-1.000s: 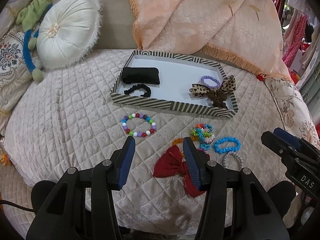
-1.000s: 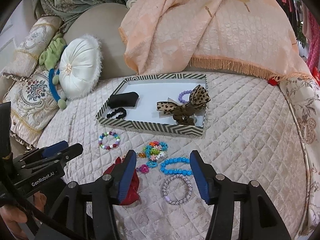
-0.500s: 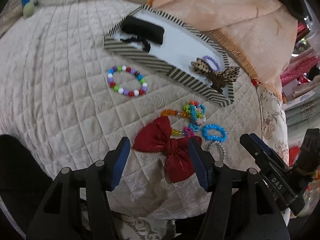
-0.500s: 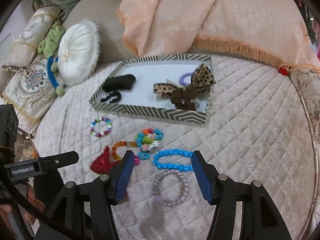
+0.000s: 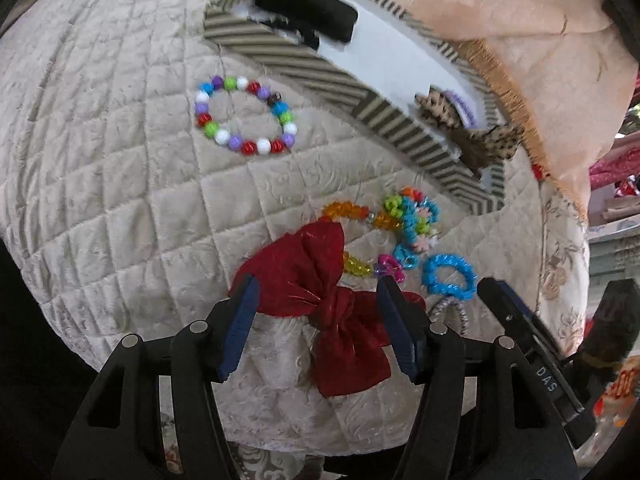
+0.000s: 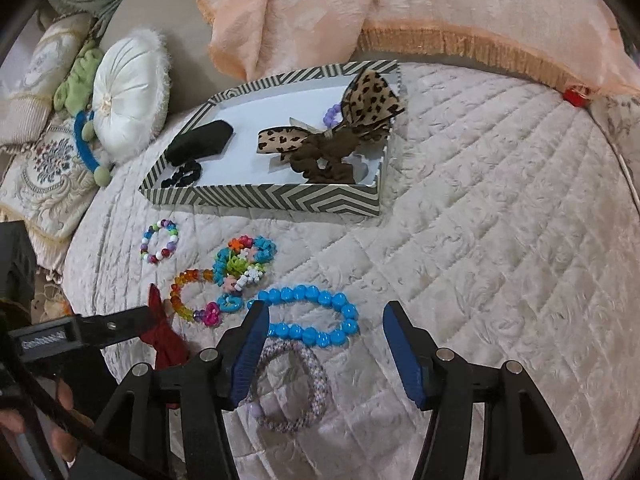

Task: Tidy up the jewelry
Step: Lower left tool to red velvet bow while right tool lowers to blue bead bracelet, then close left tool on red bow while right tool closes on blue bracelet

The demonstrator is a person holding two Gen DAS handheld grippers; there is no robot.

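A striped tray on the quilted bed holds a black pad, a black scrunchie, a leopard bow and a purple bracelet. My left gripper is open, its fingers on either side of a red bow lying on the quilt. My right gripper is open just above a blue bead bracelet and a grey-lilac bracelet. A multicolour bead bracelet, an orange bead bracelet and a bright scrunchie cluster lie loose.
A peach fringed blanket drapes behind the tray. A white round cushion, a green and blue plush toy and embroidered pillows sit at the left. The bed's edge drops off near me.
Both grippers have come down and forward toward the loose items. My left now straddles the red bow; my right has closed in over the blue and grey bracelets. Both stay open.
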